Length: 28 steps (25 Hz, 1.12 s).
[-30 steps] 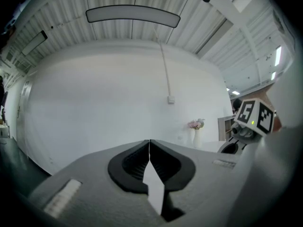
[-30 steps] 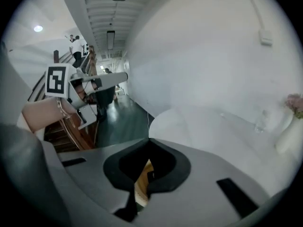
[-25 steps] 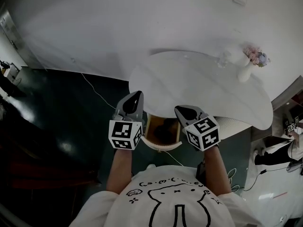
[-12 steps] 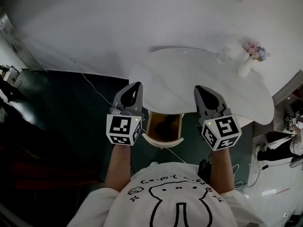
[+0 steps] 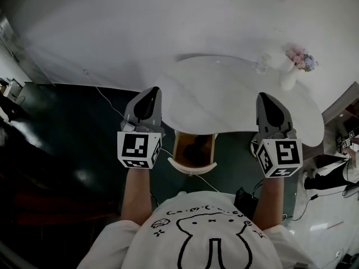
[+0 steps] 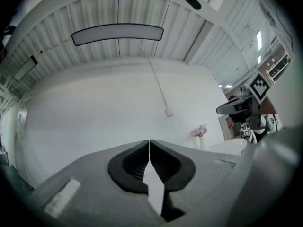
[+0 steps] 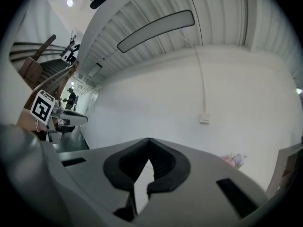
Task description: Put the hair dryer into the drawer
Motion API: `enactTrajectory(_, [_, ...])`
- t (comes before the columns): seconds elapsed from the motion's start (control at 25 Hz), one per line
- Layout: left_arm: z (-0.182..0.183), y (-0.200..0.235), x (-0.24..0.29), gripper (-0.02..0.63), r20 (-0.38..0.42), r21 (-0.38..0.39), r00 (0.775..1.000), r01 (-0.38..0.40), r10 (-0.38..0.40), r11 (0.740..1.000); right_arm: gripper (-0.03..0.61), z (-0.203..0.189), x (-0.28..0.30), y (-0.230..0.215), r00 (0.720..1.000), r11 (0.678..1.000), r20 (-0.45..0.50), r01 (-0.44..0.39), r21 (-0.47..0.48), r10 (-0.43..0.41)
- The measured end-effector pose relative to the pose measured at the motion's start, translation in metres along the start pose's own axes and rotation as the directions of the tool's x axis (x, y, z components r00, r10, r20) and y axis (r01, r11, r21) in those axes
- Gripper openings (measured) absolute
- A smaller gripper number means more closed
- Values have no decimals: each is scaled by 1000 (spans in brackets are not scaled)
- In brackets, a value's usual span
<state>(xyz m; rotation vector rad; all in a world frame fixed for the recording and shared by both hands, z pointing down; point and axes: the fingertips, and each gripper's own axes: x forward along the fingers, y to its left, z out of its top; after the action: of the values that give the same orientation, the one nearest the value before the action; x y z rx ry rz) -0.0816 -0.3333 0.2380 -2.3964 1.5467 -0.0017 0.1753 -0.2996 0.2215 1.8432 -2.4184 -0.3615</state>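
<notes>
Since 1 second ago the 2 grippers have drawn apart and come up. The left gripper (image 5: 150, 92) has shifted a little to the left of the drawer (image 5: 192, 170); the right gripper (image 5: 269, 98) has swung well out to the right, from just above the drawer front to the edge of the white table (image 5: 224, 102). Both now sit to either side of the drawer and clear of it. In each gripper view the 2 jaws meet at their tips with nothing between them, and only the white wall shows beyond, so both grippers are closed and empty. The drawer has stayed pulled out below the table edge, its curved pale front toward the person. The hair dryer (image 5: 196, 148) lies inside it, between the wooden side walls; it shows only as a dark lump, too dim for its shape or its lie to be told.
</notes>
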Motion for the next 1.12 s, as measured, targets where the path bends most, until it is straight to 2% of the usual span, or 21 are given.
enactTrajectory(0.2, [10, 6, 0, 17, 19, 26, 1000, -18, 18, 1000, -2, 5, -4, -5, 1000, 999, 14, 25, -25, -24])
enactTrajectory(1.12, [21, 12, -1, 17, 63, 28, 998, -31, 29, 999, -2, 18, -4, -1, 998, 999, 54, 18, -51, -15])
